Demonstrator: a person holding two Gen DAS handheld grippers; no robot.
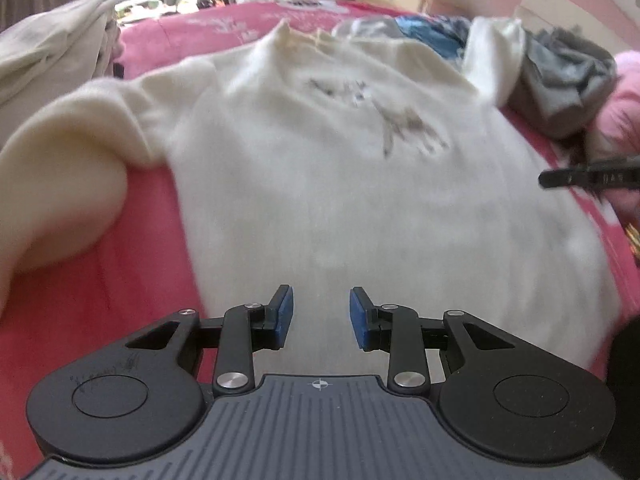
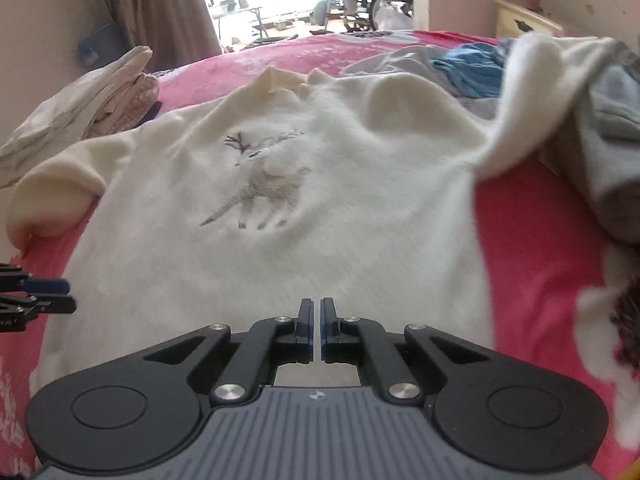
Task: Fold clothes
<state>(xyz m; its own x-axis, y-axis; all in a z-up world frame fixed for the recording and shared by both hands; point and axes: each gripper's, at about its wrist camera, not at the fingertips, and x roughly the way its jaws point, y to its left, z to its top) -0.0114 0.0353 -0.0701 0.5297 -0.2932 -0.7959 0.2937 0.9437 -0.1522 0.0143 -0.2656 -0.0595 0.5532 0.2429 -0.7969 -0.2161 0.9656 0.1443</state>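
Observation:
A cream sweater point(image 1: 320, 168) with a grey deer print point(image 2: 260, 180) lies spread face up on the pink bedspread point(image 1: 120, 288), collar away from me. Its left sleeve point(image 1: 60, 184) curls beside the body; its right sleeve point(image 2: 520, 120) drapes up over a clothes pile. My left gripper point(image 1: 320, 316) is open and empty just above the hem. My right gripper point(image 2: 316, 328) is shut with nothing between the pads, above the hem's middle. The left gripper also shows in the right wrist view point(image 2: 40, 296), and the right gripper's tip in the left wrist view point(image 1: 588, 178).
A pile of grey and blue clothes point(image 2: 600, 140) sits at the right. Folded beige fabric point(image 2: 80, 108) lies at the left. A white and dark garment point(image 2: 616, 320) lies at the right edge. A cream nightstand point(image 2: 524, 20) stands behind the bed.

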